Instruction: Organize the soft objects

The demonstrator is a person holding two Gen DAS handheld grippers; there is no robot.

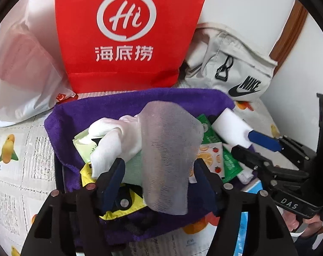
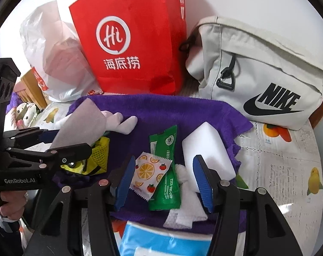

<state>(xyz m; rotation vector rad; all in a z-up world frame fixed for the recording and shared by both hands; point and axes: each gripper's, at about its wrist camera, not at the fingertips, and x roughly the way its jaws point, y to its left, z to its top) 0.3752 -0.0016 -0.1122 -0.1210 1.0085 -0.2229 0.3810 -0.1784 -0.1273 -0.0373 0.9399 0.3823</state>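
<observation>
A purple towel (image 1: 123, 106) lies spread on the table with soft things piled on it. My left gripper (image 1: 159, 166) is open, with a grey see-through mesh cloth (image 1: 168, 155) standing loose between its fingers. A white glove (image 1: 114, 140) lies just left of the cloth, over a pale green pack (image 1: 84, 145). My right gripper (image 2: 164, 160) is open above an orange-print sachet (image 2: 148, 175), a green sachet (image 2: 165, 170) and a white rag (image 2: 189, 194). A white sponge block (image 2: 208, 153) lies outside its right finger.
A red paper bag (image 1: 127, 32), a white plastic bag (image 1: 22, 74) and a pale Nike bag (image 2: 268, 70) stand behind the towel. A yellow mesh pouch (image 2: 97, 155) lies under the left gripper (image 2: 72, 139). A blue and white pack (image 2: 161, 241) sits at the near edge.
</observation>
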